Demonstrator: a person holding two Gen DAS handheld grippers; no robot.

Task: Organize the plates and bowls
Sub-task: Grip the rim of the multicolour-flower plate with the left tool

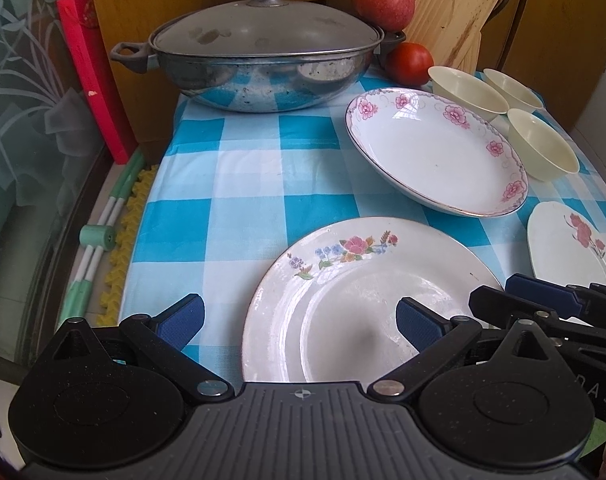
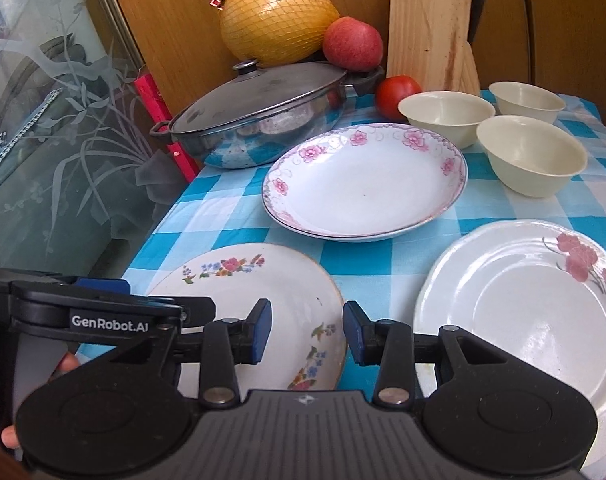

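A flat plate with a mixed flower print [image 1: 355, 300] [image 2: 263, 300] lies at the table's near edge. My left gripper [image 1: 301, 320] is open over its left half, empty. My right gripper [image 2: 307, 330] is open, its jaws astride this plate's right rim without touching it. A deep plate with pink flowers [image 1: 435, 152] [image 2: 367, 184] lies behind. A flat plate with a red flower [image 1: 575, 248] [image 2: 535, 308] lies at the right. Three cream bowls [image 1: 543, 148] [image 2: 531, 160] stand at the back right.
A lidded steel pan [image 1: 259, 60] [image 2: 259, 116] stands at the back left on the blue checked cloth [image 1: 231, 184]. A tomato [image 1: 409, 62], an apple [image 1: 383, 0], a netted pomelo [image 2: 277, 20] and a wooden knife block [image 2: 429, 28] line the back wall.
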